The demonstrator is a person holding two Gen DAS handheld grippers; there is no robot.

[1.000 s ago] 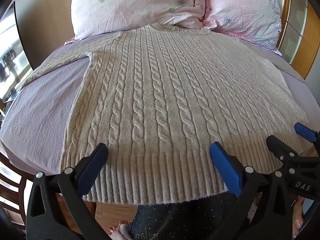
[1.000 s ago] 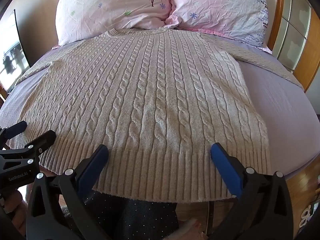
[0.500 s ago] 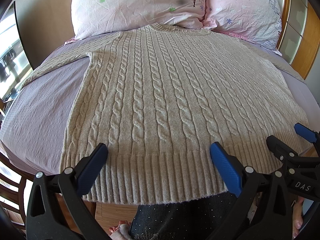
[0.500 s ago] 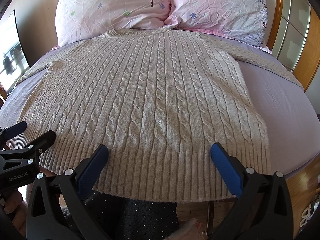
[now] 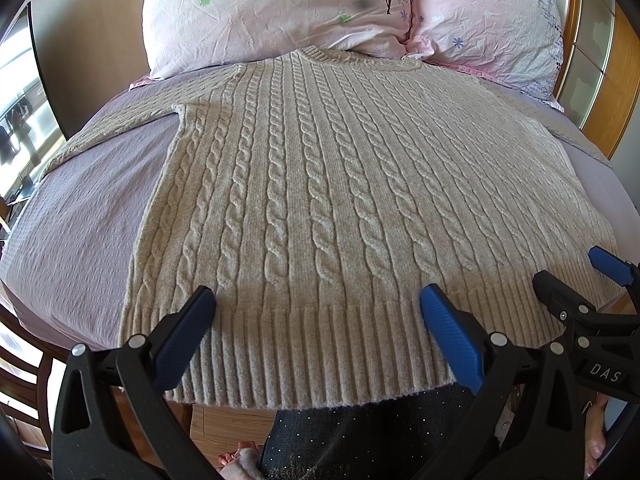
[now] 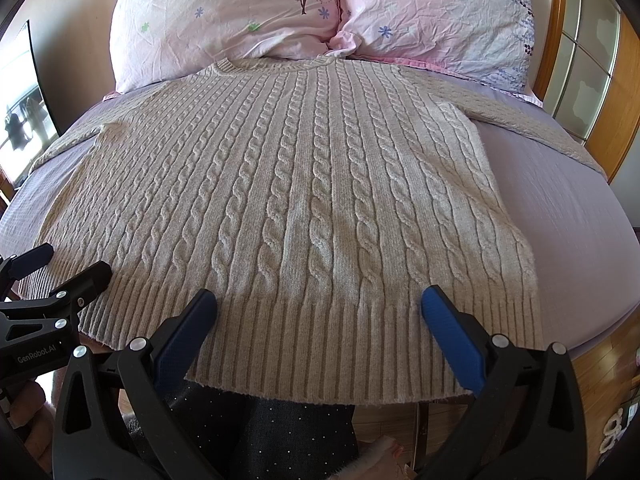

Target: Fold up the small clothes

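The far ends of both sweater (image 5: 332,184) sleeves run out of sight: one slips off the left side of the bed (image 5: 76,216) in the left wrist view, the other off the right side in the right wrist view. The sweater hides most of the bed beneath it. The pillows (image 6: 224,12) are cut by the top edge. The right hand-held gripper (image 5: 576,276) shows only partly at the frame's right edge, as does the left hand-held gripper (image 6: 64,264) at the other view's left edge.
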